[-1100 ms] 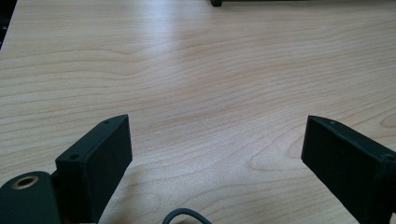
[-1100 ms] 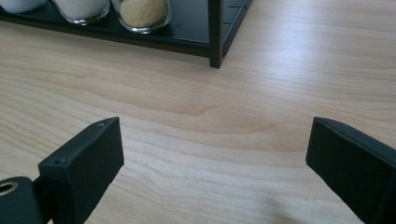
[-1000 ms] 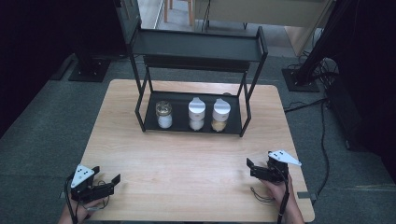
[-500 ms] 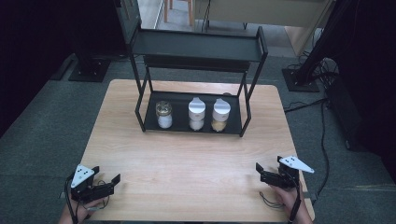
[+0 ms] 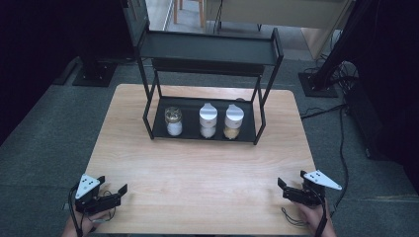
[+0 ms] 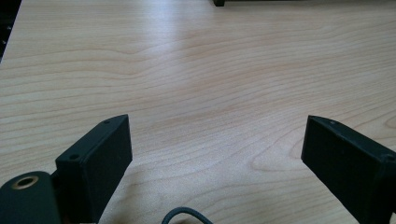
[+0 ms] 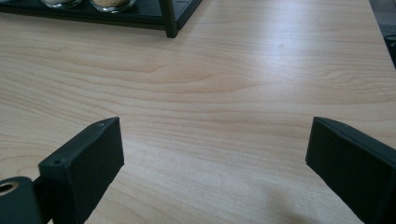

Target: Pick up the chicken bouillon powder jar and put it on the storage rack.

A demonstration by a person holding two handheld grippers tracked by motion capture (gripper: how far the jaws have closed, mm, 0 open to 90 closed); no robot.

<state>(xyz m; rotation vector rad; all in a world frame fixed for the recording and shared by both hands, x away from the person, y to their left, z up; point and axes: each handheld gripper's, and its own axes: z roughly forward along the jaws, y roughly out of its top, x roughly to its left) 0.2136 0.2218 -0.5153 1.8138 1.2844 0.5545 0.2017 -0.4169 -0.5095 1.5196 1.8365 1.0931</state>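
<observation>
A: High view first: one wooden table, and at its far middle one black rack with two tiers. On the lower tier stand three jars in a row: a clear jar on the left, a white-lidded jar in the middle, another white-lidded jar on the right with tan contents. The top tier looks bare.

B: And the tools?

A: Two. The left tool rests at the near left corner, the right tool at the near right corner. Both stand with jaws wide apart, nothing between them but bare wood; each gripper view confirms that. The jars are well apart from both.

B: So how would you go about the reach?

A: I judge the reach is yet to begin. Come in level and low under the top tier, jaws kept wide, straddle one jar's body below its lid, and stay clear of the rack's posts and the neighbouring jar before closing.
</observation>
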